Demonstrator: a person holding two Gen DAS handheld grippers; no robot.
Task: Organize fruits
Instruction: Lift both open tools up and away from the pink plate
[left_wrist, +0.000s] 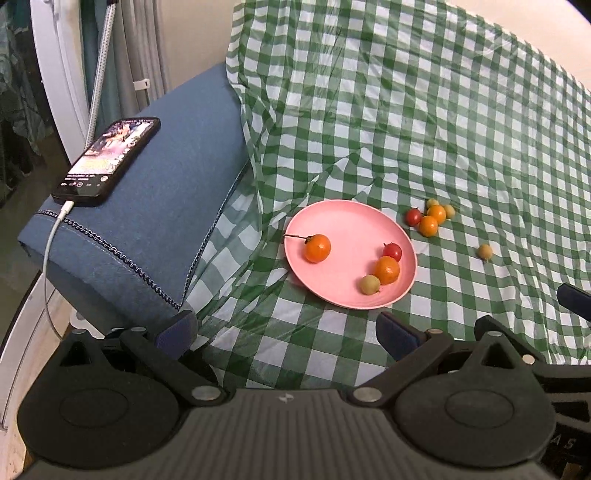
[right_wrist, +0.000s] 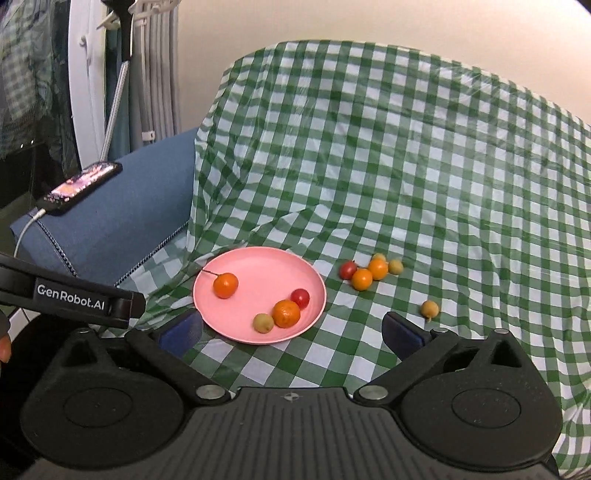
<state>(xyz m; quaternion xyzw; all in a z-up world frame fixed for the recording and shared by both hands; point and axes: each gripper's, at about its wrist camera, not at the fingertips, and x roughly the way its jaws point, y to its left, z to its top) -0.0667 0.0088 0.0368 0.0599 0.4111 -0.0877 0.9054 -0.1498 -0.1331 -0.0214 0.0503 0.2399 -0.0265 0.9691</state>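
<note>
A pink plate lies on the green checked cloth. On it are an orange fruit with a stem, a second orange fruit, a small red one and a pale yellow-green one. To the plate's right sits a cluster of several small fruits, and one yellowish fruit lies alone. My left gripper is open and empty, near the plate's front edge. My right gripper is open and empty too, just short of the plate.
A blue sofa arm at the left carries a phone on a white cable. The checked cloth drapes up the backrest. The left gripper's body crosses the right wrist view's left edge.
</note>
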